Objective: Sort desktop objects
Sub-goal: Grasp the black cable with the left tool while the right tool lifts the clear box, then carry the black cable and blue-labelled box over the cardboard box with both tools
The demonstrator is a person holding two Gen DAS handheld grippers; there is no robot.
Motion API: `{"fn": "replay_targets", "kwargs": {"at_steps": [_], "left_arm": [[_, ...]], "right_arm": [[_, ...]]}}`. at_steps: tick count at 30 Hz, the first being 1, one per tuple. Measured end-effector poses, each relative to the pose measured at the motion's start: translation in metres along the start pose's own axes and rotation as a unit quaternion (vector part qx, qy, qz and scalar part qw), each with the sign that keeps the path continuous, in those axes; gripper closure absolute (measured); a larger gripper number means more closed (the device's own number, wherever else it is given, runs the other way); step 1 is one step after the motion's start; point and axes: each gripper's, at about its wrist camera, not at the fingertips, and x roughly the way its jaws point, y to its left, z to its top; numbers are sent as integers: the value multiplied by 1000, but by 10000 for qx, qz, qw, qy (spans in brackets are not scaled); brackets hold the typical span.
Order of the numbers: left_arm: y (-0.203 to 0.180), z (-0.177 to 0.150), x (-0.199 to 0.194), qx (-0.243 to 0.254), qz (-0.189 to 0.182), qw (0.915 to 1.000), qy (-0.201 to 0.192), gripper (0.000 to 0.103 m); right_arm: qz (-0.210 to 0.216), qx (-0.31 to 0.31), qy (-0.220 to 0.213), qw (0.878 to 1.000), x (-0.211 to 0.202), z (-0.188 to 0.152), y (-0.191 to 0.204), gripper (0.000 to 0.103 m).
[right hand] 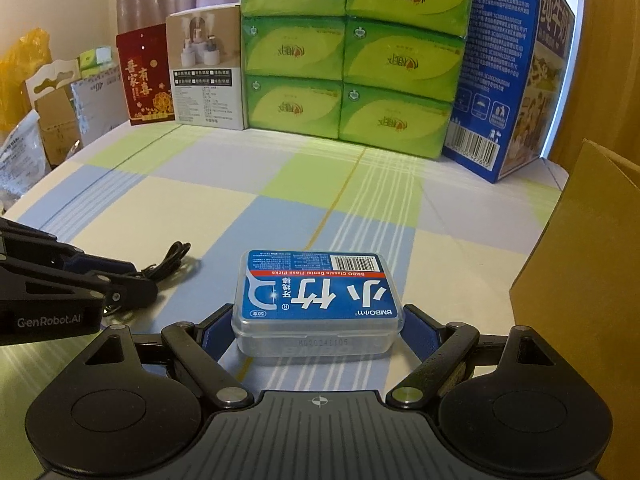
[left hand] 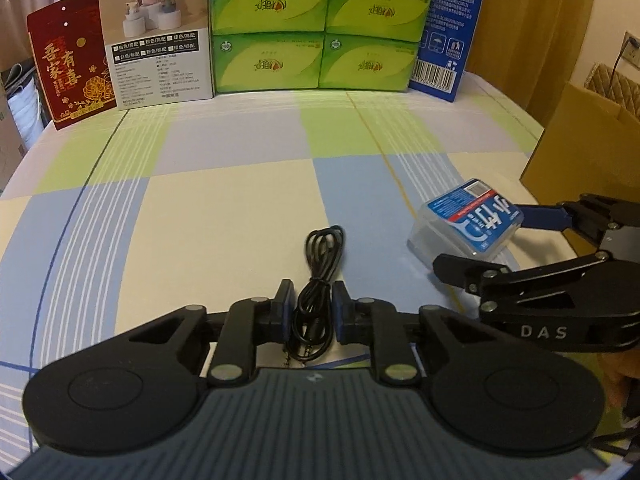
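A coiled black cable (left hand: 316, 264) lies on the checked tablecloth (left hand: 208, 216), running between my left gripper's (left hand: 313, 292) blue pads, which are shut on its bundled middle. In the right wrist view the same cable (right hand: 176, 256) trails out past the left gripper (right hand: 144, 280). A clear plastic dental floss box (right hand: 320, 292) with a blue label sits between the fingers of my right gripper (right hand: 318, 320), both pads pressed to its short sides. From the left wrist view the floss box (left hand: 468, 216) shows at the right, slightly tilted, in the right gripper (left hand: 480, 240).
Along the back edge stand a red packet (left hand: 68, 68), a white product box (left hand: 160, 40), stacked green tissue packs (left hand: 320, 28) and a blue carton (left hand: 452, 28). A brown cardboard box (right hand: 592, 280) rises close on the right. Bags and boxes crowd the far left (right hand: 44, 112).
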Motion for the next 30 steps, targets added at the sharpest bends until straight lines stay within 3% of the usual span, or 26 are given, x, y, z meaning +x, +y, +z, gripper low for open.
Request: {"fn": "replay_targets", "kwargs": {"at_steps": [20,21,23,30], "left_arm": [[-8,1,16,380,172,9984,-383,81],[-7,1,16,350,153,9986,-376,81],[-6,2,16,283,113,9990,-334,92],[0,4,8,-186,-78,9998,-86,93]], "right_arm": [[-14,38,-12,10000,2,0,-3,19],[-13,39,-12,10000,2,-1,-3,19],[-7,41,-2,10000,2,-2,-2,19],[107,119,2,9999,-2,1,1,19]]}}
